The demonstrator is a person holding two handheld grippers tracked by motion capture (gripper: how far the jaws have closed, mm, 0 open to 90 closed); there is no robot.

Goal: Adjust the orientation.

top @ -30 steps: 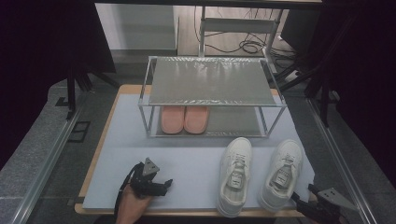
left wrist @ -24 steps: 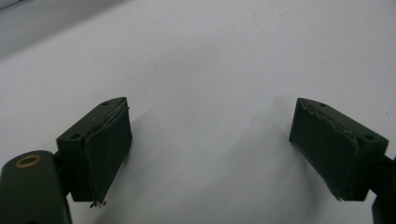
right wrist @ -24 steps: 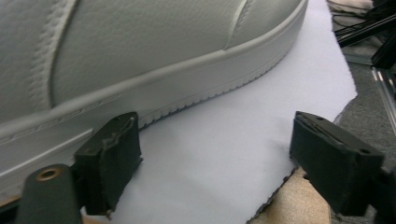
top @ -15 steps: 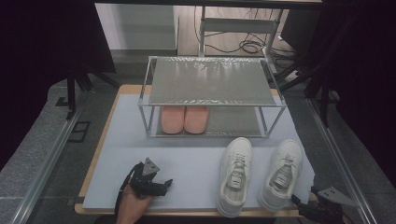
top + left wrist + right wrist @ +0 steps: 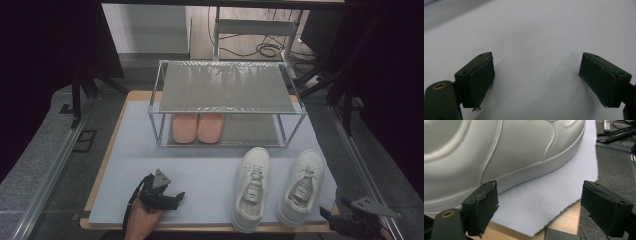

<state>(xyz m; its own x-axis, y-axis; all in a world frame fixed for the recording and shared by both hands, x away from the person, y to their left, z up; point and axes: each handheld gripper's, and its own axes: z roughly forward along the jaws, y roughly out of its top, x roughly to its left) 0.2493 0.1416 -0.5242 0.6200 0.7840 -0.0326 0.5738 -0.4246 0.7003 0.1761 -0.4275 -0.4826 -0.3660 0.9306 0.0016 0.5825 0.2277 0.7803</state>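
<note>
Two white sneakers stand side by side on the pale mat (image 5: 200,170), the left sneaker (image 5: 252,187) and the right sneaker (image 5: 302,185). My right gripper (image 5: 326,216) is at the table's front right corner, just behind the right sneaker's heel. In the right gripper view my right gripper (image 5: 549,212) is open; its jaws have just been opening and nothing is between them. The sneaker's side (image 5: 499,152) lies close ahead on the left. A hand holds my left gripper (image 5: 176,196) low over the mat at the front left. There my left gripper (image 5: 544,82) is open over bare mat.
A two-shelf metal rack (image 5: 225,85) stands at the back of the mat, with a pair of pink slippers (image 5: 197,127) on its lower shelf. The mat's ragged edge and the wooden table edge (image 5: 564,220) lie under the right gripper. Cables lie on the floor behind.
The right gripper has lifted slightly behind the right sneaker's heel. The left gripper and both sneakers have not moved.
</note>
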